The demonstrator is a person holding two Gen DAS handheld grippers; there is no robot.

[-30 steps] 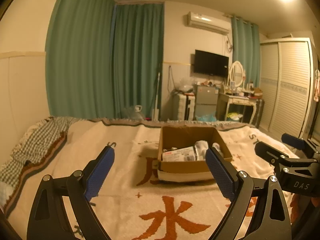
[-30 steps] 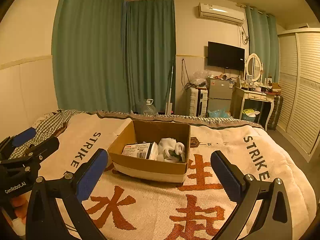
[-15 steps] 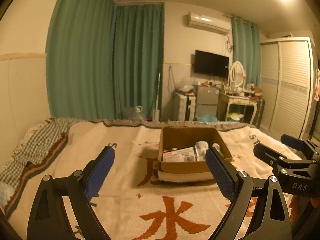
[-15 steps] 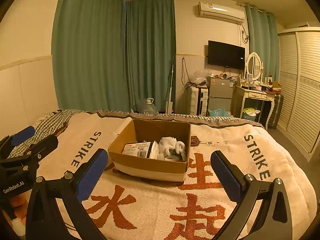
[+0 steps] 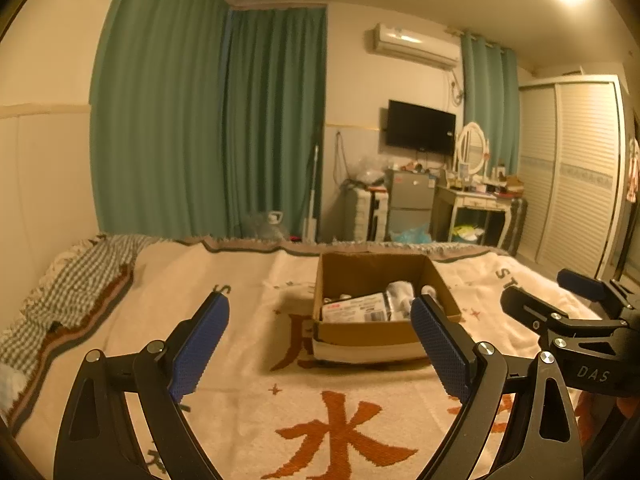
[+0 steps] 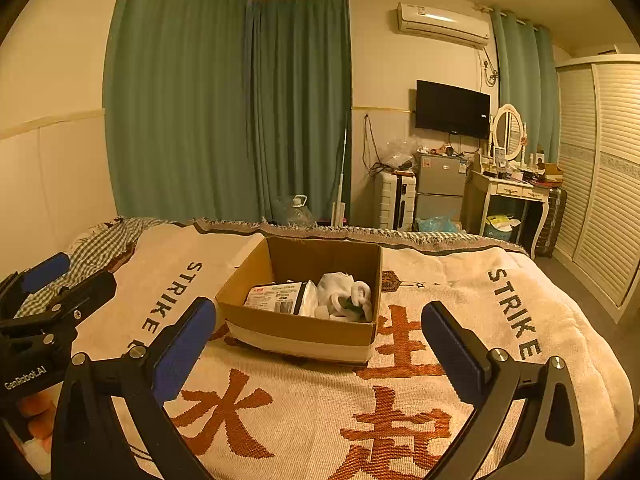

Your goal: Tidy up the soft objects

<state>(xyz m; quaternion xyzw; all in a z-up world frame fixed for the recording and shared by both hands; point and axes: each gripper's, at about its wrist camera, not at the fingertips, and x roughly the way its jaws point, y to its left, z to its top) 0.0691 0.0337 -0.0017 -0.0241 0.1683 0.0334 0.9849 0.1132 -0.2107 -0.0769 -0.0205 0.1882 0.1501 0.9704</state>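
Both claws spread wide, holding nothing: left claw [image 5: 320, 344], right claw [image 6: 318, 344]. Cardboard box [image 6: 296, 320] mid-bed, toward the foot edge, holds white soft items [image 6: 344, 294] and a packet [image 6: 276, 298]. Judged: between picks. Next: locate loose soft item.

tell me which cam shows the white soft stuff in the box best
The right wrist view: it looks down into the cardboard box and shows the white soft bundle almost whole, beside the labelled packet. In the left wrist view the bundle is partly hidden by the left gripper's finger.
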